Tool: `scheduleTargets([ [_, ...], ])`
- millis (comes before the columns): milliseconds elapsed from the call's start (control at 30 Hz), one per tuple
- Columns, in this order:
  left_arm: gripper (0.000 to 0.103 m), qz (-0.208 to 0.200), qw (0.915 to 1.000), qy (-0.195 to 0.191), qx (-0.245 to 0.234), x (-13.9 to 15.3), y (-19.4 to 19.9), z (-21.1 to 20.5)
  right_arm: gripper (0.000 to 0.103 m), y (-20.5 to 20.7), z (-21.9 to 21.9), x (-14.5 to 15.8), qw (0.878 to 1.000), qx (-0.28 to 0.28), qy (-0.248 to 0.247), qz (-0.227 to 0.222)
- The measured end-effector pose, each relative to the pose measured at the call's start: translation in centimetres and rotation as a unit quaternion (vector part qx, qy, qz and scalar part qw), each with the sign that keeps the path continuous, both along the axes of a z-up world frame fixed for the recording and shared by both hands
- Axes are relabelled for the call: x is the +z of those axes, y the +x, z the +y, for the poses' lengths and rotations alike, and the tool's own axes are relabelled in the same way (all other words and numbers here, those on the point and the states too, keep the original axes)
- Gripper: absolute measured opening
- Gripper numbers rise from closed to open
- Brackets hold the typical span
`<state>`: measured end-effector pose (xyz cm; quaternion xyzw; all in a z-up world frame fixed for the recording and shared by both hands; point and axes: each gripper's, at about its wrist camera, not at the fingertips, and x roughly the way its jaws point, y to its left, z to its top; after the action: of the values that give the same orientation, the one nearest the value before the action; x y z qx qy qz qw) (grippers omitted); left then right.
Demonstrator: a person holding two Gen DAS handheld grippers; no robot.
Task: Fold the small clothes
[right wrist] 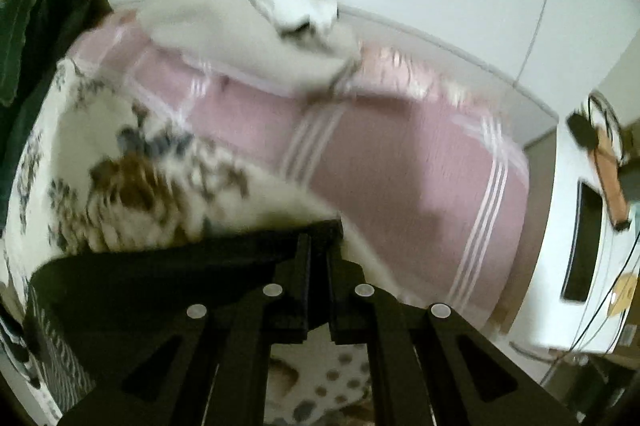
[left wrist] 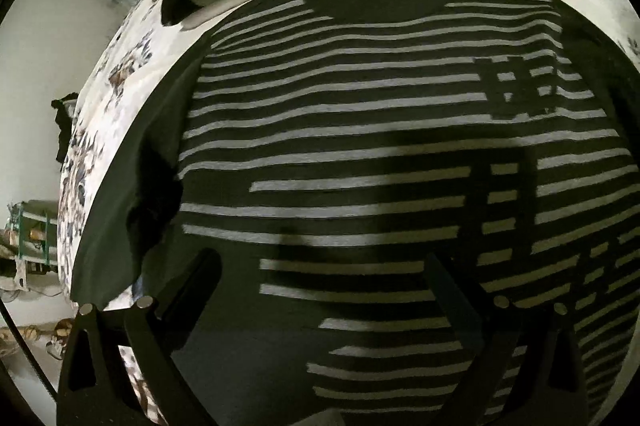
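Black-and-white striped knit top (left wrist: pixel 380 146) lies flat on the floral bed cover (left wrist: pixel 120 66), straight ahead of the spread left tongs (left wrist: pixel 320 270); right tongs (right wrist: pixel 319 238) are pinched on its dark edge.

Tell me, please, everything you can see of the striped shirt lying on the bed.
The striped shirt is dark with thin pale horizontal stripes, looks like soft knit, and has a round neckline at the far end. It lies spread face-up and mostly flat on the floral bedspread, its left sleeve a plain dark flap. The left gripper stands open above its lower part.
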<state>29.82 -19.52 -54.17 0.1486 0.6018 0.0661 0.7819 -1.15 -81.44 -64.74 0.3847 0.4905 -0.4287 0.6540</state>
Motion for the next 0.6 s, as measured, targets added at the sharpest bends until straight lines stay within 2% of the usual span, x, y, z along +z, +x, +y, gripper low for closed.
scheduleTargets([
  [67,0.103,0.006,1.0,-0.005,0.002,-0.6,-0.3,-0.1,0.007,0.8,-1.1,-1.3,0.999,0.002,0.037,-0.005],
  [100,0.103,0.012,0.9999,-0.004,0.005,-1.1,-0.4,-0.2,0.018,0.5,-1.7,-2.0,0.998,-0.01,0.065,-0.009],
  [167,0.103,0.02,0.9997,-0.007,0.009,-1.8,-0.9,0.0,0.047,-1.2,-1.0,-3.0,0.993,-0.045,0.11,-0.028],
  [233,0.103,0.031,0.9994,-0.01,0.009,-2.7,-1.4,0.1,0.059,-3.6,0.7,-3.4,0.983,-0.087,0.14,-0.087],
  [333,0.103,0.037,0.9992,-0.012,0.001,-3.8,-2.1,0.1,0.059,-5.9,2.4,-5.5,0.962,-0.132,0.179,-0.159],
  [433,0.103,0.04,0.9991,-0.017,-0.002,-4.5,-2.2,0.1,0.059,-6.3,3.7,-8.5,0.939,-0.172,0.201,-0.217],
  [600,0.103,0.053,0.9979,-0.034,0.014,-4.9,-1.5,0.6,0.058,-5.7,3.4,-10.5,0.917,-0.228,0.161,-0.285],
])
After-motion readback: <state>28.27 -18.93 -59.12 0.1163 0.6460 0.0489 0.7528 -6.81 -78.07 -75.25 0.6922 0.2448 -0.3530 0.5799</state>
